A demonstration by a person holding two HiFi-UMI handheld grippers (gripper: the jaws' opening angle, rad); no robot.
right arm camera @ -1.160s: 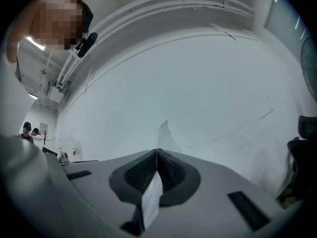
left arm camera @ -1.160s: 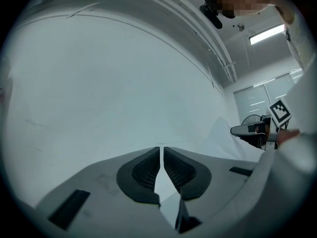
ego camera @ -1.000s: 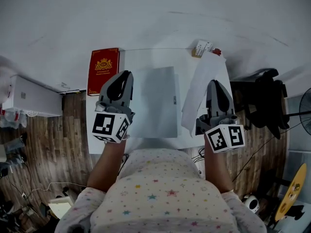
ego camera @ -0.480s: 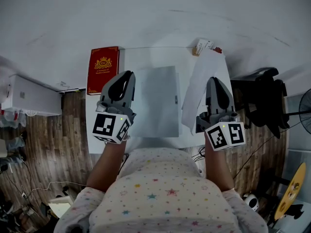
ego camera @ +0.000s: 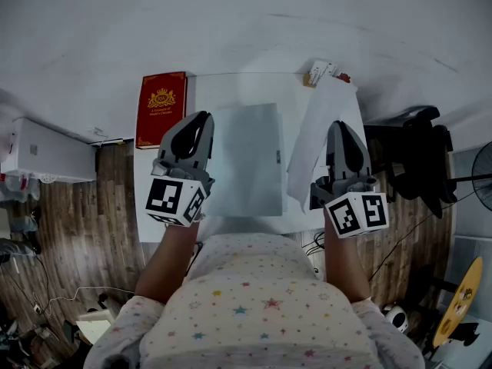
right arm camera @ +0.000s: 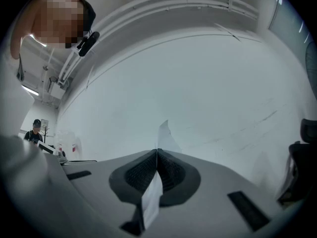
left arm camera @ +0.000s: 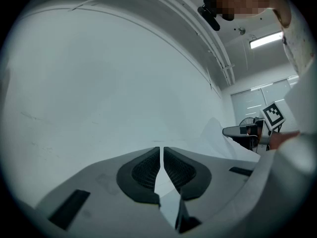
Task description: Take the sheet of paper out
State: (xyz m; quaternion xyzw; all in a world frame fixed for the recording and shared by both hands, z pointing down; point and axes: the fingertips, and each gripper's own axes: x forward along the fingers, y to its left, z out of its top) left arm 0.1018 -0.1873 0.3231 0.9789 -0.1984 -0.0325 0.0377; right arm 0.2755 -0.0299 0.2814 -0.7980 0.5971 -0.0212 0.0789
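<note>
A grey folder (ego camera: 246, 160) lies flat in the middle of the white table (ego camera: 231, 91). A white sheet of paper (ego camera: 319, 137) stands curled along the folder's right side, outside it. My right gripper (ego camera: 340, 127) is shut on that sheet. In the right gripper view the paper (right arm camera: 166, 135) passes between the closed pads of the right gripper (right arm camera: 157, 155) and sticks out beyond them. My left gripper (ego camera: 201, 119) sits at the folder's left edge. In the left gripper view the left gripper (left arm camera: 162, 150) has its jaws closed on a thin pale edge of the folder (left arm camera: 166, 195).
A red book (ego camera: 162, 110) lies at the table's back left corner. A small card packet (ego camera: 321, 74) sits at the back right. A black chair (ego camera: 415, 160) stands right of the table, a white unit (ego camera: 46, 152) to the left on the wooden floor.
</note>
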